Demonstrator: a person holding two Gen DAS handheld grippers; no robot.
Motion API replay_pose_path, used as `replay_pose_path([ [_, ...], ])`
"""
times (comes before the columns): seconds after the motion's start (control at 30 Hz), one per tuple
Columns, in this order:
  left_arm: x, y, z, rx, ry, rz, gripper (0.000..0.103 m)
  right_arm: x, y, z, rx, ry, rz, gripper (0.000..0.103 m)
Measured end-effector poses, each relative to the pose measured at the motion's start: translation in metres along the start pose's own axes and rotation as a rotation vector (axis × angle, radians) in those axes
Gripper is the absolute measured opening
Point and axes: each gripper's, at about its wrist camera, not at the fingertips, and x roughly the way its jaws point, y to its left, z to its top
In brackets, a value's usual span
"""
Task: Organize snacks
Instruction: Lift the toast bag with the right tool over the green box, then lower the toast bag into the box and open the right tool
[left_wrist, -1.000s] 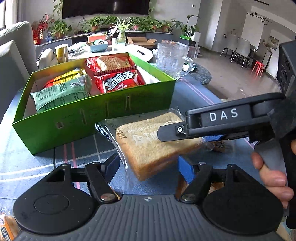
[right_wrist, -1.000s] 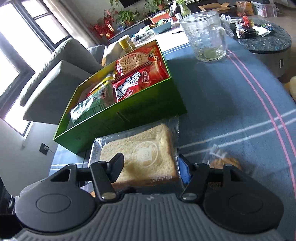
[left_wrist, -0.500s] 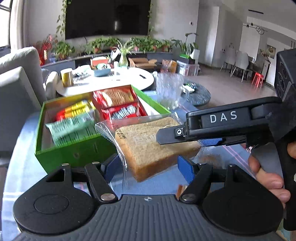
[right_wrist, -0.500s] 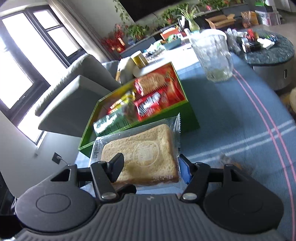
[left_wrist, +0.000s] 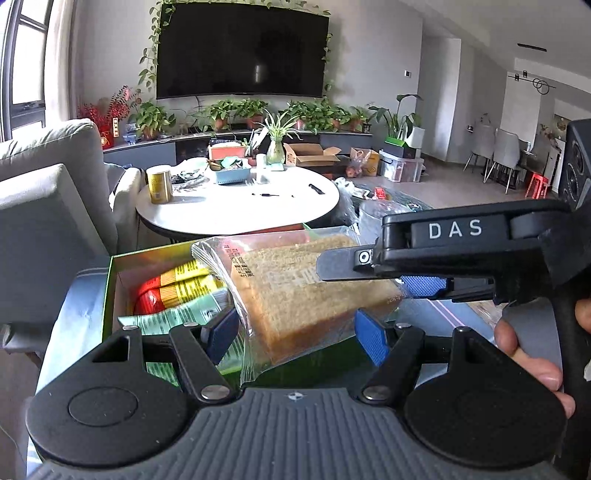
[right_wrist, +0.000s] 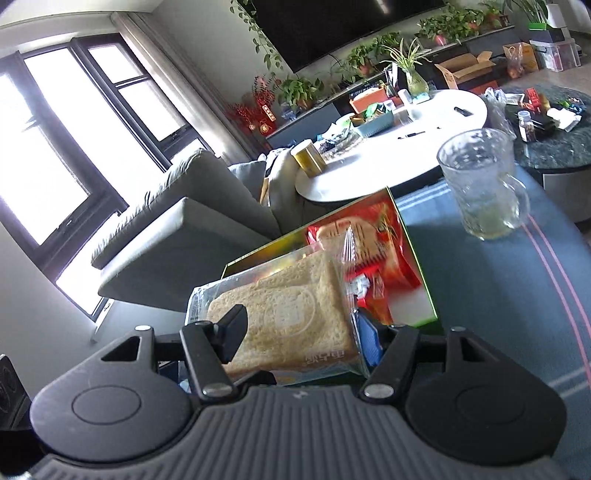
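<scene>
A clear packet of sliced bread (left_wrist: 295, 295) hangs in the air over the near side of the green box (left_wrist: 107, 295). My left gripper (left_wrist: 295, 336) is shut on its near end, a blue pad on each side. From the right, my right gripper (left_wrist: 369, 277), marked DAS, clamps the same packet. In the right wrist view the bread packet (right_wrist: 288, 317) sits between the pads of my right gripper (right_wrist: 299, 339). Yellow, red and green snack packets (left_wrist: 184, 284) lie in the box. Red packets (right_wrist: 369, 251) fill the far end of the green box (right_wrist: 413, 254).
A glass mug (right_wrist: 484, 188) stands on the blue striped cloth (right_wrist: 517, 295) right of the box. Behind are a round white table (left_wrist: 240, 206) with clutter and a grey sofa (left_wrist: 44, 221) at the left. A person's hand (left_wrist: 532, 354) grips the right tool's handle.
Both grippers have risen together, lifting the bread packet off the cloth to above the box's near wall. The views have tilted up, so the room behind fills more of them.
</scene>
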Motion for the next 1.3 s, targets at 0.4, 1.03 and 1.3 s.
replay_pose_path([
  [0.4, 0.043, 0.009, 0.001, -0.012, 0.044, 0.011, 0.066, 0.031, -0.019, 0.01, 0.035, 0.009, -0.014, 0.053],
  [1.03, 0.046, 0.008, -0.016, -0.014, 0.08, 0.022, 0.071, 0.036, -0.031, 0.0, 0.031, 0.024, -0.057, 0.068],
  [1.3, 0.028, 0.006, -0.027, -0.012, 0.094, 0.009, 0.071, 0.018, -0.024, -0.005, 0.011, 0.018, -0.065, 0.068],
])
